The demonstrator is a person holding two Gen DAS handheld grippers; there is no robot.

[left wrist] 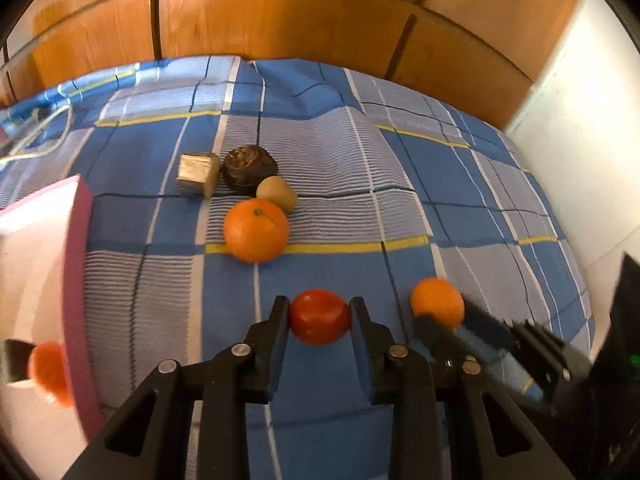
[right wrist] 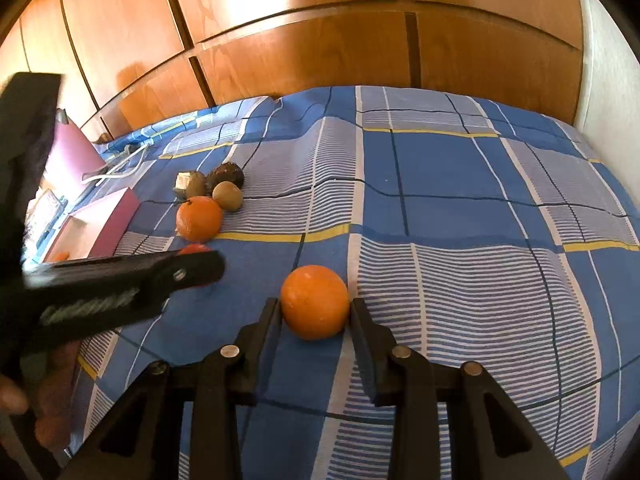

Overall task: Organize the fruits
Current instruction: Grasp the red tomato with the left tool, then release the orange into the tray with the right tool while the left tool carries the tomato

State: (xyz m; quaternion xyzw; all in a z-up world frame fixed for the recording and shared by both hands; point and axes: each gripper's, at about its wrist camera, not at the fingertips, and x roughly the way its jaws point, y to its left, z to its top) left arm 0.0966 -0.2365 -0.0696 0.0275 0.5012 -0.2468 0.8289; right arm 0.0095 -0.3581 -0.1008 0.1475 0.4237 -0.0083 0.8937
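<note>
On a blue checked bedsheet (left wrist: 340, 152), the left gripper (left wrist: 319, 312) clamps a round red tomato (left wrist: 319, 316); just right of it, the right gripper (right wrist: 315, 308) clamps a round orange fruit (right wrist: 315, 302).

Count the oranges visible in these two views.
3, perhaps more hidden in the box. One orange lies on the bedspread near the kiwi, one sits between the right gripper's fingers, and one is inside the pink box.
</note>
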